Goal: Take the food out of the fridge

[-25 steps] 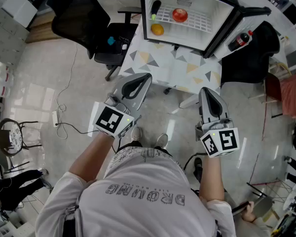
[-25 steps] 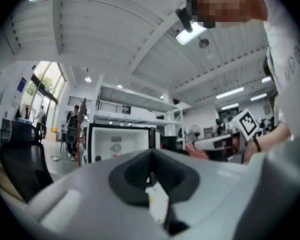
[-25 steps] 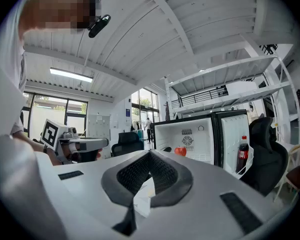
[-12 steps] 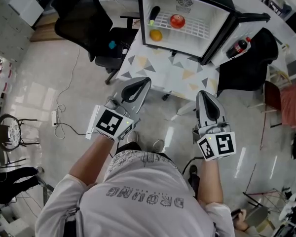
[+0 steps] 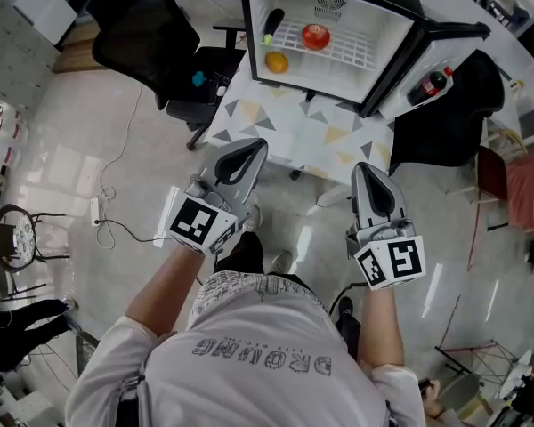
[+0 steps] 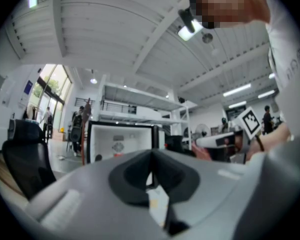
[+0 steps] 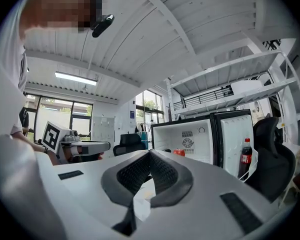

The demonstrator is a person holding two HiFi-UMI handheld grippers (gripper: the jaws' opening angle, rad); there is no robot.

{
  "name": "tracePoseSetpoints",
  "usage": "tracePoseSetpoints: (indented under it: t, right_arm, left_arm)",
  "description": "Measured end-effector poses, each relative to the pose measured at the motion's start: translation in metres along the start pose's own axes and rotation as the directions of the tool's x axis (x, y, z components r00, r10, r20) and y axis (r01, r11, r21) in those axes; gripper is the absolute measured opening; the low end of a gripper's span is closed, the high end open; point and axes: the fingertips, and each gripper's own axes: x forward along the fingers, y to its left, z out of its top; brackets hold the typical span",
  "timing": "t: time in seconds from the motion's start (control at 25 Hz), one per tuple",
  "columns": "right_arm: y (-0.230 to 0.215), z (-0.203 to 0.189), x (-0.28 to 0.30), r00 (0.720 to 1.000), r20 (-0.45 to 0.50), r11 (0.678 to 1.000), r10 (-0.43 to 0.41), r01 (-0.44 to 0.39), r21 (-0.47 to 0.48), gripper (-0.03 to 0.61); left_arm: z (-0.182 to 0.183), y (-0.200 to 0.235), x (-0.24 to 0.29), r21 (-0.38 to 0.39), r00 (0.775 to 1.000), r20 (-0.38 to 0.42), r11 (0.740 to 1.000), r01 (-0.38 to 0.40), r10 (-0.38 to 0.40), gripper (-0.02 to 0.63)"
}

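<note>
The small fridge [image 5: 387,47] stands open on a table [image 5: 311,136] at the top of the head view. On its wire shelf lie a red round fruit [image 5: 316,36] and a dark long vegetable [image 5: 271,23]. An orange [image 5: 276,61] sits below them. My left gripper [image 5: 254,147] and right gripper [image 5: 371,169] hover short of the table's near edge, both shut and empty, pointing level at the fridge. The right gripper view shows the fridge [image 7: 190,141], the red fruit [image 7: 178,152] and jaws [image 7: 150,153] pressed together. In the left gripper view the jaws [image 6: 151,154] also meet.
A cola bottle [image 5: 430,84] stands in the fridge door, seen as the cola bottle [image 7: 245,158] from the right gripper. Left of the table is a black office chair [image 5: 151,34]. A dark seat [image 5: 445,114] is at the right. A cable [image 5: 116,194] runs over the floor.
Both grippers have edged a little toward the table and fridge. Their jaws stay shut and empty.
</note>
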Motion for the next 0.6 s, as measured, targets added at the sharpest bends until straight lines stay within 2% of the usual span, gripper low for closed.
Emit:
tracePoseSetpoints:
  t: [0.24,0.6]
  right_arm:
    - [-0.011,-0.005,0.027,1.0,-0.01,1.0,-0.019,0.019,0.008,-0.009]
    - [-0.028,-0.012,0.098,0.998,-0.034,0.999,-0.048,0.048,0.015,-0.009]
  left_arm:
    - [-0.01,0.025,0.019,-0.011,1.0,-0.008,1.0,0.014,-0.014,0.008]
    - [-0.024,0.087,0.058,-0.026,0.999,-0.024,0.999,0.047,-0.048,0.008]
